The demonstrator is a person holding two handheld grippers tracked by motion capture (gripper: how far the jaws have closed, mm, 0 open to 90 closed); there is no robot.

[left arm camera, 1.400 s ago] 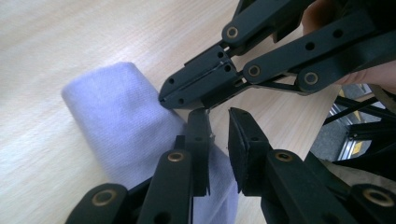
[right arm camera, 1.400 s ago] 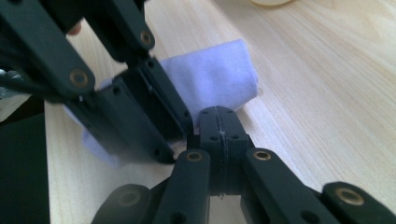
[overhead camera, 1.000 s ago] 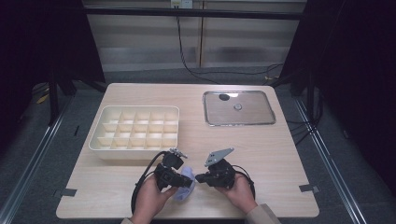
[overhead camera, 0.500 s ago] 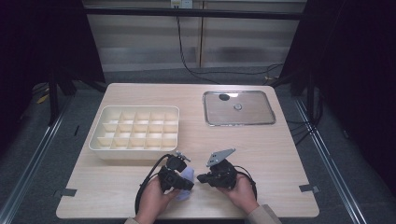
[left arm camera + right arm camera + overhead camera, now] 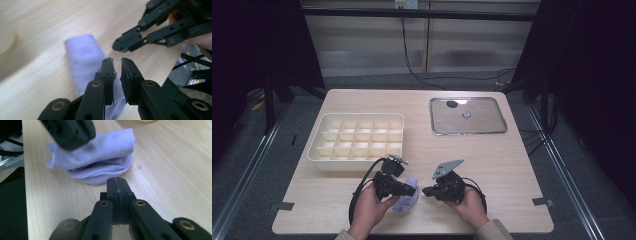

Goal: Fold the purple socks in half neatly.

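Change: against the two earlier high views, my left hand-held gripper [image 5: 412, 190] sits a touch differently over the lilac cloth [image 5: 408, 200], and more of the cloth now shows past its tips; my right hand-held gripper [image 5: 426, 191] sits just where it did.

Meaning: I judge the folding of the cloth is about done and the bundle is being handled as one piece, perhaps for a move toward the compartment tray [image 5: 357, 137]. That is my guess, not something I can see.

Cloth: folded into a thick wad on the desk [image 5: 492, 165] near its front edge, between my two hands and in front of the tray. In the right gripper view the cloth [image 5: 100, 155] shows its stacked layers lying on the wood.

Left gripper state: in the left gripper view the left hand-held gripper [image 5: 117, 62] has its jaws almost together, a narrow slit between them. The cloth [image 5: 85, 62] passes under and beside them; I cannot tell whether a layer is pinched.

Right gripper state: in the right gripper view the right hand-held gripper [image 5: 117, 180] is fully closed, pads pressed together with nothing between them, tips just short of the cloth.

Hand pose: both hands come in low from the front edge, and the grippers lie nearly level with tips pointing inward at each other, close but apart.

Elsewhere: a metal tray [image 5: 468, 116] lies far right, well apart.
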